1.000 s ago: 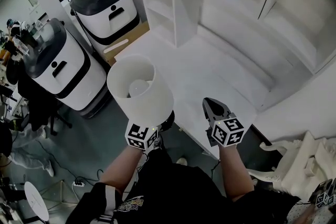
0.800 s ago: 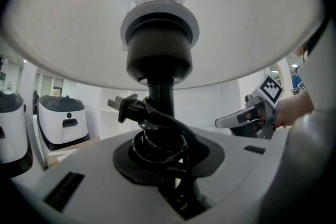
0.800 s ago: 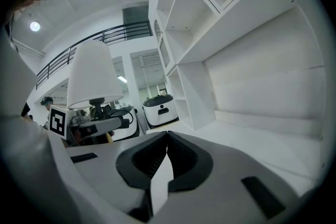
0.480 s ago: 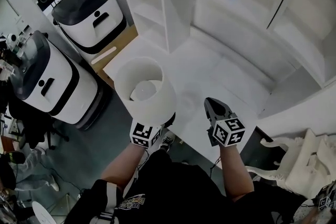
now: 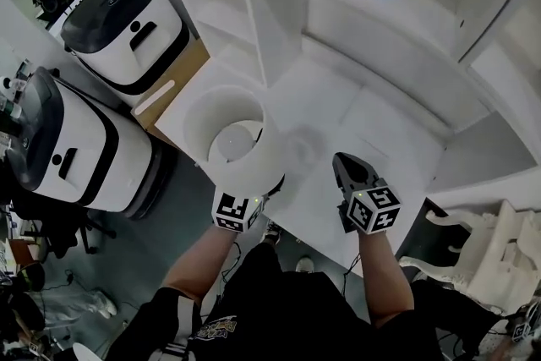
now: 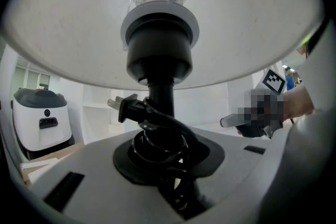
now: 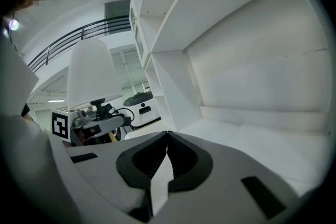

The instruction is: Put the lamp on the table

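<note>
Gripping: the left tool (image 6: 167,165) is clamping the lamp (image 5: 254,172) low on its black stem (image 6: 160,97), with coils of the wound cord (image 6: 157,136) caught in the same bite.
Lamp position: it is hanging upright in the air over the near left corner of the tabletop (image 5: 338,118), not yet resting on it.
Right tool: the right tool (image 5: 342,161) is hovering closed and empty just right of the lamp.
Handling: the lamp is probably feeling light but top-heavy; the wide shade (image 7: 90,73) is looking thin and easy to dent, and the bulb (image 5: 239,138) is breakable.
Hold point: the stiff stem below the socket (image 6: 159,39) is looking like the 1 sound place to grip.
Risk: the plug (image 6: 123,107) is sticking out loose, and the coils may be letting the stem twist.
</note>
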